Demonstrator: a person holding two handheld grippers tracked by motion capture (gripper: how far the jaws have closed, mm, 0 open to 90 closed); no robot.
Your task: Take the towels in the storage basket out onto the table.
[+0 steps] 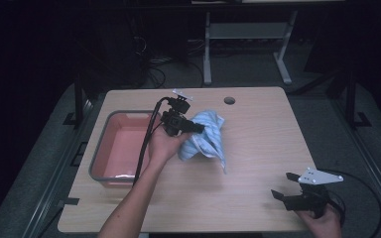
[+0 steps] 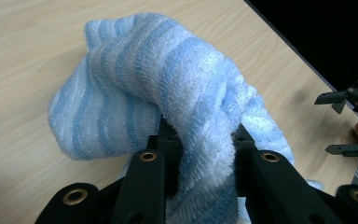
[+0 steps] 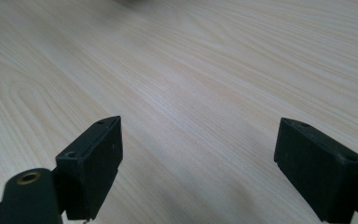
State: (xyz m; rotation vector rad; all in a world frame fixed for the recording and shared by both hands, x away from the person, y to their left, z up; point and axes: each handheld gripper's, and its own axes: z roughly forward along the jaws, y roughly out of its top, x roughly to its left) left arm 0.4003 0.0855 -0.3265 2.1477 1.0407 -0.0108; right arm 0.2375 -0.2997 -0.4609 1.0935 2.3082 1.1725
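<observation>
On the pale wooden table [image 1: 258,148], the left gripper [image 1: 191,127] pinches the striped towel [image 1: 206,136] just right of the pink tub [image 1: 110,119] (tub lies leftward), while the right gripper [image 1: 284,186] idles agape, well apart.

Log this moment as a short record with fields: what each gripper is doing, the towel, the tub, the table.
left gripper: shut on the blue striped towel, held just right of the tub
right gripper: open, holding nothing, near the table's right front corner
towel state: bunched, pinched between the jaws, its lower part draping to the table
pink tub: on the table's left side
table: light wood
</observation>
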